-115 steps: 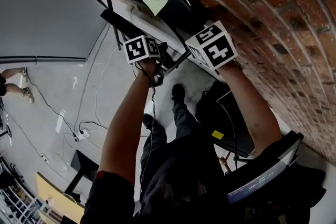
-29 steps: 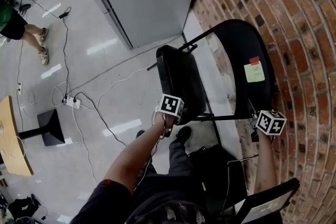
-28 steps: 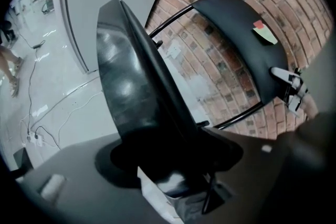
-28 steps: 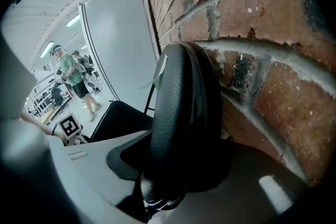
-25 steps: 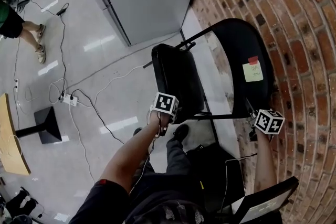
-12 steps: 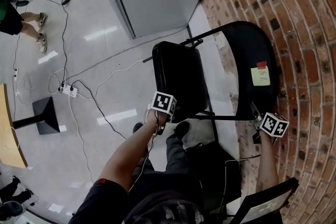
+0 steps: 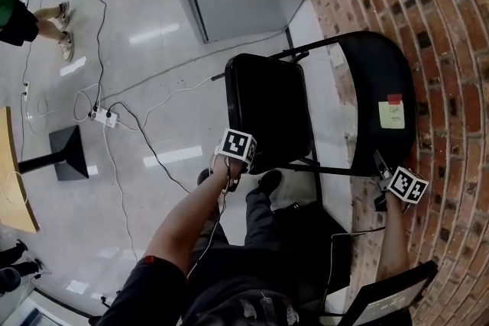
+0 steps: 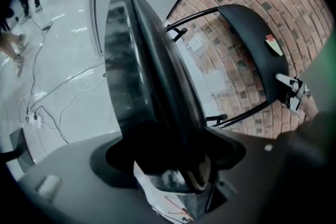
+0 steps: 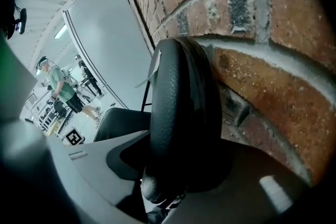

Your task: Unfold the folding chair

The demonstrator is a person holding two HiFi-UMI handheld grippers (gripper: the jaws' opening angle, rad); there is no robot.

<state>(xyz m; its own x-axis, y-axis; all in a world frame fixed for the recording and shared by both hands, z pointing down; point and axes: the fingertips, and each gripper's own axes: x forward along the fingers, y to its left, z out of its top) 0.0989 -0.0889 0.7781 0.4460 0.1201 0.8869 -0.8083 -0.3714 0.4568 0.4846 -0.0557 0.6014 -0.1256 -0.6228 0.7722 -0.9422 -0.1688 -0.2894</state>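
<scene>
Grey glossy floor (image 7: 137, 88): thin cables (image 7: 130, 118) lie well left of the chair, so nothing seems to block it.
Left gripper (image 7: 243, 163): its jaws are spread wide around the near edge of the black padded seat (image 7: 267, 107), which fills the gap. They have just been opening further.
Seat: it looks close to level, and the black folding chair stands on the floor just beside the wall.
Step in hand: probably seating the chair fully open.
Doing it well: press down on the seat's front edge, not outward, until the thin black metal frame (image 7: 328, 171) stops.
Black curved backrest (image 7: 378, 88): it stands upright and carries a yellow sticky note (image 7: 393, 114).
Right gripper (image 7: 380, 164): it pinches the backrest's near edge. Hold this steady as the anchor.
Red brick wall (image 7: 451, 50): it is very close behind the backrest, so avoid scraping it.
</scene>
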